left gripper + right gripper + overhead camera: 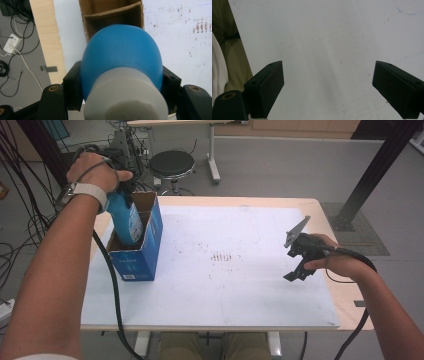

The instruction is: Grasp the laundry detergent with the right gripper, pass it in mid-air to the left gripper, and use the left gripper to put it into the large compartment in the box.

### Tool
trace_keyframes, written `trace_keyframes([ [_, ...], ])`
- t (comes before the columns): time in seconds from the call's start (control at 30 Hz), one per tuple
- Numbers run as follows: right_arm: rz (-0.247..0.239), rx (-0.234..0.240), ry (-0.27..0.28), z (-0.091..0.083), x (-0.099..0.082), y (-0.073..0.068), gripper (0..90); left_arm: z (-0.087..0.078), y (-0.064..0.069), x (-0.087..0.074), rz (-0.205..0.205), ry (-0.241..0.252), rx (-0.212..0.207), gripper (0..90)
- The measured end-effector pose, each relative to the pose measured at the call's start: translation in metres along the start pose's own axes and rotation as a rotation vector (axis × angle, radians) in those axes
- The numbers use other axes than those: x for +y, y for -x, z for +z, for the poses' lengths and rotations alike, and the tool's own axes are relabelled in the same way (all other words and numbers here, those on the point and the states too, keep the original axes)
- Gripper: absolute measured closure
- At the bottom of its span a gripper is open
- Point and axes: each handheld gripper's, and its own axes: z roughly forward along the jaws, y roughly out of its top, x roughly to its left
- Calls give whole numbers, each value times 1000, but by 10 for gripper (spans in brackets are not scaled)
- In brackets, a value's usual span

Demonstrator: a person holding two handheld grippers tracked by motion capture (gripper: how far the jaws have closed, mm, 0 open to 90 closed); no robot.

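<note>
Forearms fill the bottom corners of the high view, so I'm reading down from them. Biggest first: table [210, 312], white top, stained mid-frame. Blue box [139, 251] stands open-topped at left of centre in the high view; in the left gripper view its cardboard divider [110, 13] splits it into compartments along the top edge.

Blue bottle [124, 220] sits upper left of the high view, base already inside the box mouth, in the compartment nearer me as far as I can tell, leaning a bit. Left gripper [122, 82] is clamped on the bottle just below its white cap [125, 100]; both pads press the shoulder.

Right gripper [298, 266] hangs at right of centre, above the table, jaws spread wide with nothing between them.

How I'd do this step:
- straighten the bottle before lowering further, so its base doesn't snag the divider or the box wall
- go down slowly and vertically; the box is light and could tip or slide
- I judge the free gripper would be better used steadying the box's right wall
- let go only once the base is seated
</note>
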Motion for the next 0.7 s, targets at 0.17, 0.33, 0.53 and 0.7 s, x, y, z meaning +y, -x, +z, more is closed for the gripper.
trace_keyframes([
  [0.17, 2, 1, -1, 1, -1, -1, 102, 7, 1, -1, 5, 1, -1, 372],
  [0.33, 7, 3, -2, 1, -3, -2, 102, 17, 2, -2, 9, -3, 0, 372],
  [0.53, 9, 1, 0, 0, -4, -3, 101, 24, 2, -3, 4, -2, -1, 372],
  [0.7, 7, 1, -1, 1, -4, -3, 101, 31, 2, -4, 4, -4, 0, 372],
])
